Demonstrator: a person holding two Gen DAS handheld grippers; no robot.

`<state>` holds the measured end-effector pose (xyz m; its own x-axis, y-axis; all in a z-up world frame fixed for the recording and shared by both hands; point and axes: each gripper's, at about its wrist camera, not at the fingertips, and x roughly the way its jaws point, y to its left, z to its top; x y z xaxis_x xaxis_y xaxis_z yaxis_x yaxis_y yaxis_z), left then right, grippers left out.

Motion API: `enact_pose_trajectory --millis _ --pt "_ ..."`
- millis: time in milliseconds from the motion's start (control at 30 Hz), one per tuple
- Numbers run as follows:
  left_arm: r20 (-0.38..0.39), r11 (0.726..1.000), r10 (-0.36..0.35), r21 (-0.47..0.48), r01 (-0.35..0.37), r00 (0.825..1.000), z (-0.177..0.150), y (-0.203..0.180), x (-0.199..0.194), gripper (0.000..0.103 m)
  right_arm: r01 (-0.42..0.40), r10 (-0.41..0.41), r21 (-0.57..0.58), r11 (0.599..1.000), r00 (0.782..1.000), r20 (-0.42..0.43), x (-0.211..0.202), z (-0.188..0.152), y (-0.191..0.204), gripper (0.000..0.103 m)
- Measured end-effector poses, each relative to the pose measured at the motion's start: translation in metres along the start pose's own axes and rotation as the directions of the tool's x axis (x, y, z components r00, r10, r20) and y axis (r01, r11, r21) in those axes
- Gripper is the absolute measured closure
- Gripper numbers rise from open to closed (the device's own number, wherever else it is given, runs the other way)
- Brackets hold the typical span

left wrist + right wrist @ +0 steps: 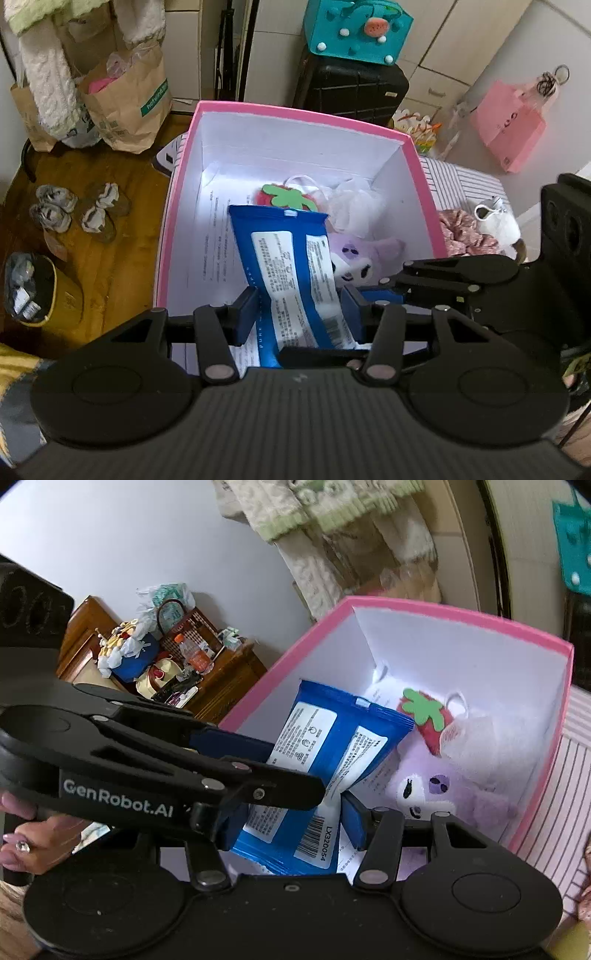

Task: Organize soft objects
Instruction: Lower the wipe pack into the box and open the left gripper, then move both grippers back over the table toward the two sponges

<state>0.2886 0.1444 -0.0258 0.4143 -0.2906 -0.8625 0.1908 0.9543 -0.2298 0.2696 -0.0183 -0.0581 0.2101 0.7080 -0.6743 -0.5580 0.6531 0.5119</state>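
left fingers (255,314) and right fingers (352,821) both grasping blue wet-wipes pack (291,273) over near edge of pink box (295,110). risk: uneven release drops limp pack onto purple plush (360,258), leaving it propped.

a striped bed cover (465,181) carries a pink box (295,114). beside the box lie a pink floral cloth (461,229) and a white pouch (498,221).
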Motion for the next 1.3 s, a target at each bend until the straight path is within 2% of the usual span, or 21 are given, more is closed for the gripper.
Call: enact_pose_trajectory --millis 133,200,400,567,833,1033,1300 --pt "0.007 0.998 0.032 0.049 -0.032 0.999 0.005 -0.006 0.003 0.054 -0.047 0.049 0.052 0.998 0.998 -0.039 0.007 0.001 -0.012 0.04" --pt "0.046 0.995 0.064 0.074 -0.067 0.997 0.003 -0.009 0.001 0.05 -0.05 0.052 0.04 0.998 0.998 -0.044 0.007 0.0 -0.01 0.04" --pt "0.109 0.991 0.059 0.112 -0.072 0.992 -0.009 -0.016 -0.022 0.049 -0.008 0.007 -0.041 0.999 0.999 -0.045 -0.003 -0.003 -0.001 0.04" --pt "0.133 0.982 0.092 0.151 -0.112 0.987 -0.025 -0.028 -0.043 0.047 0.016 -0.016 -0.131 0.991 1.0 0.001 -0.038 -0.014 0.014 0.04" --pt "0.161 0.972 0.102 0.195 -0.133 0.982 -0.055 -0.055 -0.083 0.046 0.111 -0.097 -0.224 0.968 0.992 0.076 -0.099 -0.039 0.042 0.04" --pt "0.161 0.973 0.052 0.213 -0.086 0.986 -0.086 -0.078 -0.113 0.046 0.168 -0.133 -0.29 0.942 0.982 0.137 -0.146 -0.067 0.065 0.04" --pt "0.181 0.952 0.037 0.294 -0.09 0.983 -0.13 -0.117 -0.138 0.042 0.227 -0.17 -0.34 0.913 0.967 0.191 -0.19 -0.099 0.083 0.04"
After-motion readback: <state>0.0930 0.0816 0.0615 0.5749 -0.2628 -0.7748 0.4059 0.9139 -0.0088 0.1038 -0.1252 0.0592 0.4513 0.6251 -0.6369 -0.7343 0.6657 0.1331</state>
